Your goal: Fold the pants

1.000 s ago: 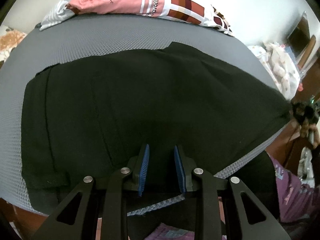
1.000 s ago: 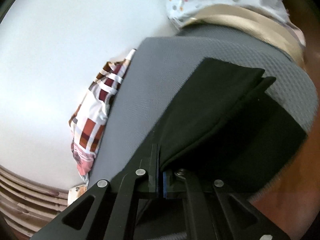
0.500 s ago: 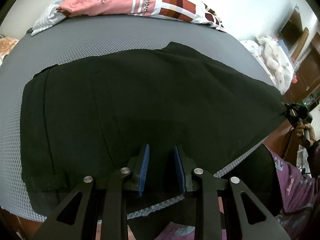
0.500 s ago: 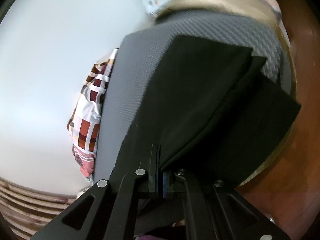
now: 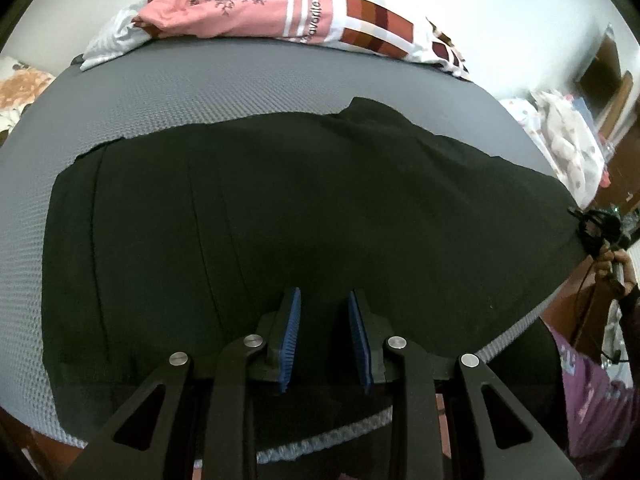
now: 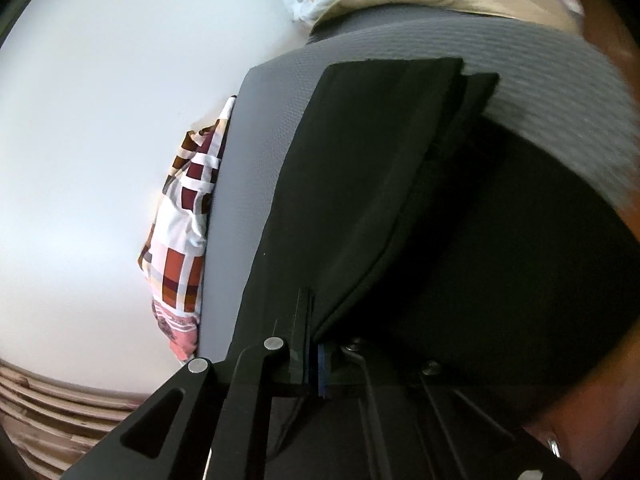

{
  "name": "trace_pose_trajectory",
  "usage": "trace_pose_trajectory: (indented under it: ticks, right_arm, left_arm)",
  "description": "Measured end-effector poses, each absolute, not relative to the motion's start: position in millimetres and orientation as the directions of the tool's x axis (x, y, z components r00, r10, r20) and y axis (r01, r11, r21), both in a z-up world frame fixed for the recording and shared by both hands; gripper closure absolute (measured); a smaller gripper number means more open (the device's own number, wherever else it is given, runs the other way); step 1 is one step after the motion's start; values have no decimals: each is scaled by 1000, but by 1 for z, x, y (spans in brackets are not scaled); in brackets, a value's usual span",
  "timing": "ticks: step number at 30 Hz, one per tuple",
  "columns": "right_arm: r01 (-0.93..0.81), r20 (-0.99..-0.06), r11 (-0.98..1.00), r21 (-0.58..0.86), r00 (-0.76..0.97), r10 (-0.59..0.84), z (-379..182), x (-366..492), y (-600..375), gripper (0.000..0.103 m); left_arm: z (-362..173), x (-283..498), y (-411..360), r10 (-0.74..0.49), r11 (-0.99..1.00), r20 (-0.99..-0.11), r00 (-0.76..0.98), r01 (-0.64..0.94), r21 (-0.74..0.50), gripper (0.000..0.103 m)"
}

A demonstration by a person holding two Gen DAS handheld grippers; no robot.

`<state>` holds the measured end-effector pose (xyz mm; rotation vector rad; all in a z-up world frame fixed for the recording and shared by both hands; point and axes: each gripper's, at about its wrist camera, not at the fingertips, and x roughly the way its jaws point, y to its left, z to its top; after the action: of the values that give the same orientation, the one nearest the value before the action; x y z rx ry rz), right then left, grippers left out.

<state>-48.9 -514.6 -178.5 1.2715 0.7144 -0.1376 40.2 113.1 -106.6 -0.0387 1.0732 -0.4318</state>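
Black pants [image 5: 300, 208] lie spread across the grey mattress [image 5: 240, 92]. My left gripper [image 5: 324, 340] hangs over their near edge, its blue pads [image 5: 290, 336] apart and bare, so it is open. The right gripper [image 5: 598, 226] shows at the far right of the left wrist view, in a person's hand [image 5: 612, 264], gripping the pants' right end. In the right wrist view my right gripper [image 6: 314, 344] is shut on a folded edge of the pants [image 6: 380, 180]. The cloth runs from the jaws down onto the mattress [image 6: 520, 64], with a second layer underneath.
A pink and checked pillow [image 5: 280, 12] lies along the mattress's far side by the white wall, and shows again as the pillow [image 6: 180, 248] at the left. White patterned bedding [image 5: 560, 136] is heaped beyond the right end. The person's purple clothing [image 5: 592, 400] is at the near right.
My right gripper has sunk a little with the pants' end in it and rolled; the held cloth now lies lower and flatter over the mattress. The left gripper has stayed put.
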Motion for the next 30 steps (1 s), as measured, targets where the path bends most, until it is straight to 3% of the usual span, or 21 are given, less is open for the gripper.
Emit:
trace_pose_trajectory:
  ticks: [6, 18, 21, 30]
  right_arm:
    - [463, -555, 327, 824, 774, 305, -179, -5, -518, 102]
    - [415, -501, 317, 853, 821, 273, -145, -79, -502, 102]
    - [482, -554, 288, 828, 784, 280, -172, -86, -510, 102]
    - [456, -505, 219, 863, 804, 313, -190, -93, -520, 102]
  left_arm:
    - [-106, 45, 107, -333, 922, -845, 418, 331, -199, 76]
    - [-104, 43, 112, -367, 891, -846, 386, 406, -202, 76]
    - [-105, 45, 114, -387, 878, -844, 373, 427, -214, 76]
    - [-103, 48, 113, -402, 852, -851, 339, 480, -211, 76]
